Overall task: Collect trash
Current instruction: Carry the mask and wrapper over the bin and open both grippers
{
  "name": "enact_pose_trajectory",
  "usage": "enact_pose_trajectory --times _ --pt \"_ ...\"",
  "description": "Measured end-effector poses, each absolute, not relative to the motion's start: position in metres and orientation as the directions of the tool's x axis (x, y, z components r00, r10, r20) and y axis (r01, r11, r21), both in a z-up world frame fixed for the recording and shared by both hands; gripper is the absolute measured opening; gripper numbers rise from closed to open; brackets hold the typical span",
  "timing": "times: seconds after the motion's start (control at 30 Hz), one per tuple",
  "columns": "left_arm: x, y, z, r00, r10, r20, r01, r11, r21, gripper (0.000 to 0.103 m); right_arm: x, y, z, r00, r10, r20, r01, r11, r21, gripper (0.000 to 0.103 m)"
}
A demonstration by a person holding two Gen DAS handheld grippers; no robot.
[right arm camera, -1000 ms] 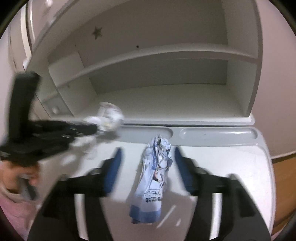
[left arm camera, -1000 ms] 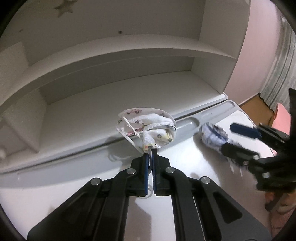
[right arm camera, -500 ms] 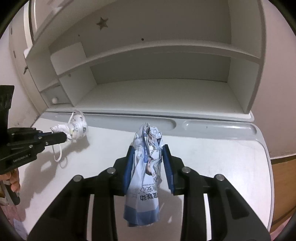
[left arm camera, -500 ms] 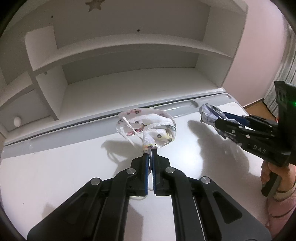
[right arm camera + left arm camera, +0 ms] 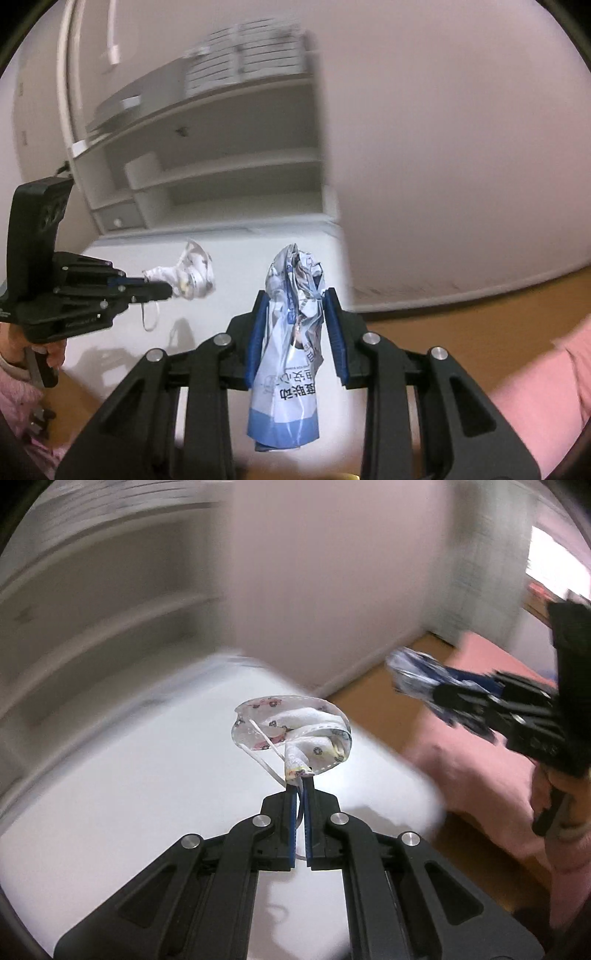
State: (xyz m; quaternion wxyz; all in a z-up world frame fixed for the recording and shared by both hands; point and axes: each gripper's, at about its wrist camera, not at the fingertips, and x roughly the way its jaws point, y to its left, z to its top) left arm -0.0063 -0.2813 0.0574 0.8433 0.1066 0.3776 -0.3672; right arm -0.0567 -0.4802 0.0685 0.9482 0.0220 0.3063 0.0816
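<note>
Because both pieces of trash are already off the desk (image 5: 129,794), I carry each one pinched at one end so the rest hangs free ahead of the fingers. The crumpled face mask (image 5: 291,733), white with small printed cars, sits at the tip of my left claw (image 5: 300,794); its jaws are pressed almost together on a twisted corner of the fabric, and one ear loop trails down between the blue pads. That thin pinch is enough for something so light, I judge, and it keeps the bowl of the mask clear of the desk below it.

The wrinkled blue-and-white wrapper (image 5: 291,332) stands upright in my right claw (image 5: 295,332). Those jaws are clamped on its middle from both sides, its crushed top poking out past the fingertips and its blue lower end hanging back toward the camera. The squeeze has flattened the wrapper, so it looks firmly held.

Both claws point forward and downward, side by side and apart from each other, the left one over the near part of the desk, the right one over the desk's edge with the wooden floor (image 5: 461,314) beyond. A hand (image 5: 22,347) in a pink sleeve grips the left handle. The white shelf unit (image 5: 221,166) and wall are smeared. No bin shows in either view, so where the trash goes I cannot tell.
</note>
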Motion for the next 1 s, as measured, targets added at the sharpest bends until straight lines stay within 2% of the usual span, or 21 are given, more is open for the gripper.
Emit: enact_pose_trajectory --times 0.1,0.2,0.3,0.4,0.53,0.8,0.87,0.9,0.93,0.97,1.0 --pt "-0.050 -0.341 0.030 0.306 -0.590 -0.747 0.797 0.588 -0.138 0.002 -0.115 -0.533 0.046 0.759 0.097 -0.644 -0.035 0.993 0.108 0.031" --pt "-0.095 -0.397 -0.025 0.121 -0.583 -0.803 0.857 0.469 -0.212 0.002 -0.156 -0.574 -0.007 0.658 0.055 -0.751 0.071 0.988 0.135 0.031" --pt "-0.119 -0.440 -0.113 -0.084 -0.465 -0.881 0.848 0.431 -0.308 0.002 -0.181 -0.605 -0.094 0.514 0.104 -0.851 0.183 0.957 0.227 0.031" --pt "-0.128 -0.458 -0.171 -0.119 -0.351 -0.929 0.848 0.450 -0.279 0.002 -0.198 -0.615 -0.172 0.396 0.143 -0.907 0.284 0.920 0.270 0.031" --pt "-0.124 -0.467 -0.202 -0.153 -0.324 -0.933 0.821 0.484 -0.303 0.002 -0.207 -0.624 -0.214 0.322 0.208 -0.924 0.329 0.890 0.315 0.031" --pt "-0.133 -0.467 -0.207 -0.171 -0.329 -0.929 0.815 0.482 -0.320 0.002 -0.208 -0.632 -0.224 0.332 0.246 -0.910 0.370 0.854 0.366 0.031" --pt "-0.132 -0.463 -0.201 -0.158 -0.338 -0.928 0.820 0.478 -0.314 0.005 -0.203 -0.631 -0.225 0.340 0.269 -0.901 0.368 0.844 0.391 0.036" --pt "-0.132 -0.463 -0.199 -0.143 -0.344 -0.928 0.826 0.475 -0.304 0.022 -0.202 -0.630 -0.224 0.338 0.276 -0.899 0.370 0.840 0.397 0.042" --pt "-0.132 -0.463 -0.197 -0.140 -0.347 -0.927 0.827 0.474 -0.302 0.041 -0.203 -0.634 -0.223 0.333 0.271 -0.903 0.375 0.841 0.391 0.068" --pt "-0.132 -0.463 -0.194 -0.132 -0.348 -0.928 0.827 0.477 -0.297 0.089 -0.201 -0.633 -0.222 0.326 0.254 -0.910 0.386 0.843 0.374 0.089" --pt "-0.133 -0.461 -0.188 -0.094 -0.373 -0.923 0.832 0.480 -0.279 0.097 -0.201 -0.633 -0.221 0.326 0.229 -0.917 0.398 0.847 0.353 0.090"
